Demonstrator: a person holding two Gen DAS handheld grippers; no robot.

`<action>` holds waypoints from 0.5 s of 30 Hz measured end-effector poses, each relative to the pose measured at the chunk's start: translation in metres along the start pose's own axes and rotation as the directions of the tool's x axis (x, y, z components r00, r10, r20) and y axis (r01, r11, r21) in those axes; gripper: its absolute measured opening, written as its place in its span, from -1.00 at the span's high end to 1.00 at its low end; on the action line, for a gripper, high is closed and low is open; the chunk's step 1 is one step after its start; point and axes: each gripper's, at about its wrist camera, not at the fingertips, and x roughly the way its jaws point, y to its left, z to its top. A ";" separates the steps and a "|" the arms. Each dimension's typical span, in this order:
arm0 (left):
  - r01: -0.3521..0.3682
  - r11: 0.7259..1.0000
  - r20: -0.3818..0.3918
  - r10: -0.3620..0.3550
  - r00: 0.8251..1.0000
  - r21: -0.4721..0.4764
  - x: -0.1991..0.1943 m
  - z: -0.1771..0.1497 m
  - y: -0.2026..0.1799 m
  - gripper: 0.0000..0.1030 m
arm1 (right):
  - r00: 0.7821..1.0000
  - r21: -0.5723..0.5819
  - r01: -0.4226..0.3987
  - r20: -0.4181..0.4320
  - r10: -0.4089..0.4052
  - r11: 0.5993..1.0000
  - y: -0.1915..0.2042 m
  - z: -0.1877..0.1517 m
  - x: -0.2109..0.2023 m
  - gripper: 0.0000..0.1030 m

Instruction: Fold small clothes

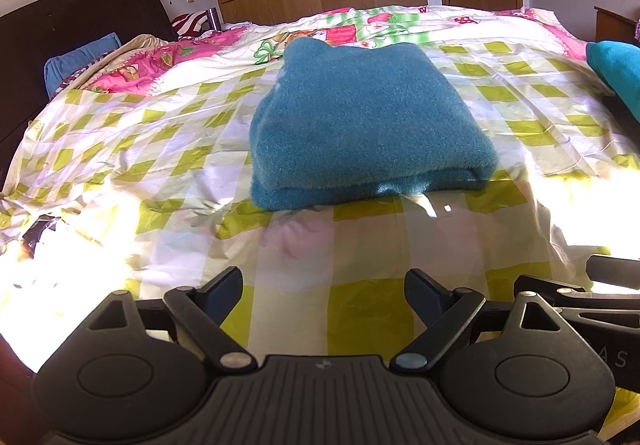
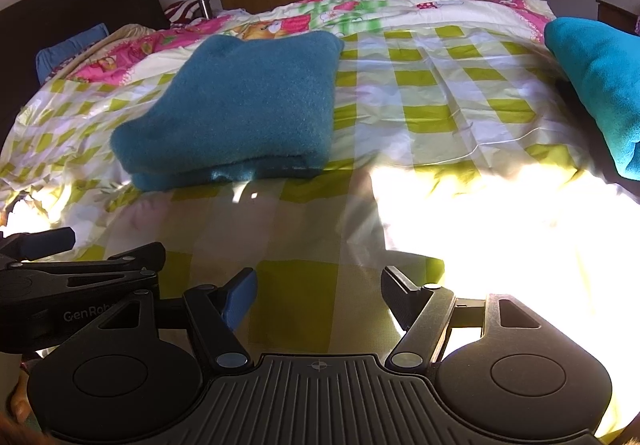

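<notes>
Garment: a teal, fuzzy fleece garment folded into a thick rectangular bundle [image 1: 368, 117] is seen lying flat on the green-and-white checked bedsheet [image 1: 180, 149], at 12 o'clock from the left gripper and at about 11 o'clock from the right one.

Fold state: at least 2 stacked layers are shown along the near edge, so the fold is judged to be largely done.

Left gripper: the black 2-finger left gripper [image 1: 322, 295] is held low above the sheet, its fingers spread apart with nothing between them, well apart from the bundle.

Right gripper: the black 2-finger right gripper [image 2: 318, 295] is likewise held with fingers apart and empty, just beside the left one.

Second item: a brighter turquoise fleece piece [image 2: 600, 85] is seen at 2 o'clock in the right wrist view, at the bed's edge; its shape cannot be told fully.

Handling: the fleece is judged light, soft and limp, with a grippy nap that should not slip between the fingers; layers may slide apart if lifted by 1 layer only.

Hold: the near folded edge or its 2 near corners are judged best pinched through all layers at once.

Risk: the thin sheet could be caught together with the fleece.
</notes>
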 end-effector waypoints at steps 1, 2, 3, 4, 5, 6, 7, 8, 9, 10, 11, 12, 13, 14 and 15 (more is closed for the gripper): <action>0.002 1.000 0.000 -0.002 1.000 -0.001 0.000 0.000 0.000 -0.93 | 1.000 0.002 0.001 0.003 -0.001 1.000 0.000 0.000 0.000 -0.34; 0.004 1.000 0.000 -0.004 1.000 -0.002 0.000 0.000 0.000 -0.93 | 1.000 0.003 0.002 0.004 -0.002 1.000 0.000 0.000 0.000 -0.34; 0.005 1.000 -0.001 -0.005 1.000 -0.005 0.000 0.000 0.000 -0.94 | 1.000 0.003 0.003 0.005 -0.003 1.000 -0.001 0.000 0.000 -0.34; 0.005 1.000 0.000 -0.005 1.000 -0.006 0.000 0.000 0.000 -0.93 | 1.000 0.004 0.003 0.005 -0.003 1.000 -0.001 0.000 0.000 -0.34; 0.004 1.000 0.001 -0.004 1.000 -0.006 -0.001 0.000 0.000 -0.93 | 1.000 0.004 0.003 0.005 -0.003 1.000 0.000 0.000 0.000 -0.34; 0.003 1.000 0.001 -0.003 1.000 -0.005 0.000 0.000 0.000 -0.93 | 1.000 0.004 0.003 0.005 -0.003 1.000 0.000 0.000 0.000 -0.34; 0.004 1.000 0.000 -0.004 1.000 -0.005 0.000 0.000 0.000 -0.93 | 1.000 0.003 0.004 0.004 -0.004 1.000 0.000 0.000 0.000 -0.34; 0.005 1.000 -0.001 -0.005 1.000 -0.006 -0.001 0.000 0.000 -0.93 | 1.000 0.004 0.004 0.006 -0.004 1.000 0.000 0.000 0.000 -0.34; 0.006 1.000 -0.002 -0.006 1.000 -0.008 -0.001 -0.001 0.000 -0.93 | 1.000 0.004 0.004 0.005 -0.004 1.000 -0.001 0.000 0.000 -0.34; 0.006 1.000 -0.003 -0.006 1.000 -0.008 0.000 -0.001 0.000 -0.93 | 1.000 0.004 0.003 0.005 -0.003 1.000 -0.001 0.000 0.000 -0.34; 0.006 1.000 -0.003 -0.006 1.000 -0.009 0.000 -0.001 0.000 -0.93 | 1.000 0.004 0.003 0.005 -0.003 1.000 -0.001 0.000 0.000 -0.34; 0.006 1.000 -0.003 -0.006 1.000 -0.009 -0.001 -0.001 0.000 -0.93 | 1.000 0.003 0.003 0.005 -0.003 1.000 -0.001 0.000 0.000 -0.34; 0.007 1.000 -0.005 -0.007 1.000 -0.010 0.000 -0.001 0.000 -0.93 | 1.000 0.003 0.004 0.005 -0.004 1.000 -0.001 0.000 0.000 -0.34; 0.008 1.000 -0.006 -0.008 1.000 -0.011 0.000 -0.001 0.000 -0.93 | 1.000 0.003 0.003 0.005 -0.003 1.000 -0.001 0.000 0.000 -0.34; 0.009 1.000 -0.007 -0.009 1.000 -0.012 0.000 -0.001 0.000 -0.93 | 1.000 0.004 0.003 0.004 -0.003 1.000 -0.001 0.000 0.000 -0.34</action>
